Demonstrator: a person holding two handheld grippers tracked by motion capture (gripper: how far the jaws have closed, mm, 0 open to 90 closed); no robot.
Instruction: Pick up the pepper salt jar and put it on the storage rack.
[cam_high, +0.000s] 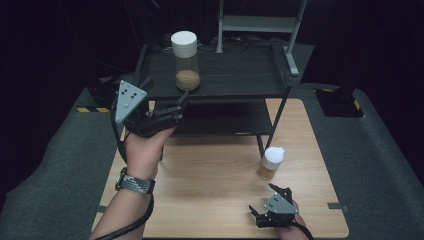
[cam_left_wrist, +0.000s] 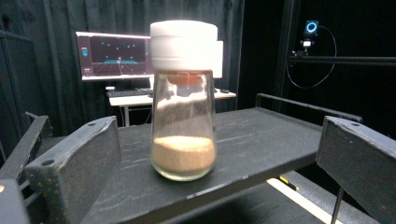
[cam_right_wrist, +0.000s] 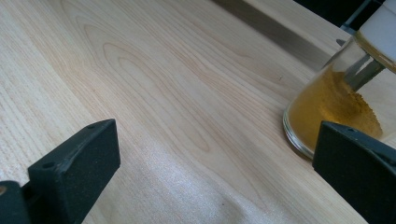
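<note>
Left claw (cam_high: 167, 107) open before jar (cam_high: 185, 60) on black shelf (cam_high: 240, 75); right claw (cam_high: 267, 202) open over wooden table (cam_high: 210, 175); dark room.

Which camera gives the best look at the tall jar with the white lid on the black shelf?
The left gripper view: the tall jar stands close and whole, upright between the open fingers, its brown powder plain to see. The high view shows the jar small and far on the shelf. The right gripper view looks at another jar.

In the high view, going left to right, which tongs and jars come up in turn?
Left tongs → tall jar on the black shelf → right tongs, with the small jar on the table at nearly the same place across.
</note>
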